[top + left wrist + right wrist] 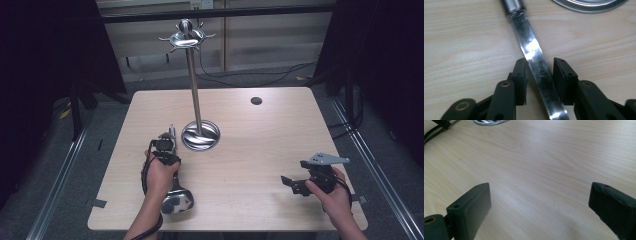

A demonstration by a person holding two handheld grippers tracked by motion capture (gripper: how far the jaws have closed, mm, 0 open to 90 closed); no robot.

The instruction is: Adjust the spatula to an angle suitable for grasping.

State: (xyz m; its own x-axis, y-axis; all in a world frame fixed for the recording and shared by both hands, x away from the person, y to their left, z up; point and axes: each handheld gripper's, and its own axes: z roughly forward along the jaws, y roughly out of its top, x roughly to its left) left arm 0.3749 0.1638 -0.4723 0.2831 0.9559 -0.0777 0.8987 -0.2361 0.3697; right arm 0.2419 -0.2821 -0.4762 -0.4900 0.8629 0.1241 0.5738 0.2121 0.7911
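ladle (176,195) lies on the counter (250,150), handle between the left claw's (540,67) part-open jaws; steel, stiff, slick, bowl-heavy, so grip mid-handle firmly. right claw (540,200) gapes, holding nothing.

The shiny steel ladle (176,192), with a long flat handle (537,65) ending in a round grip, lies flat on the pale wooden table (260,145), its bowl at the near edge, its handle pointing toward the round steel stand base (200,135).
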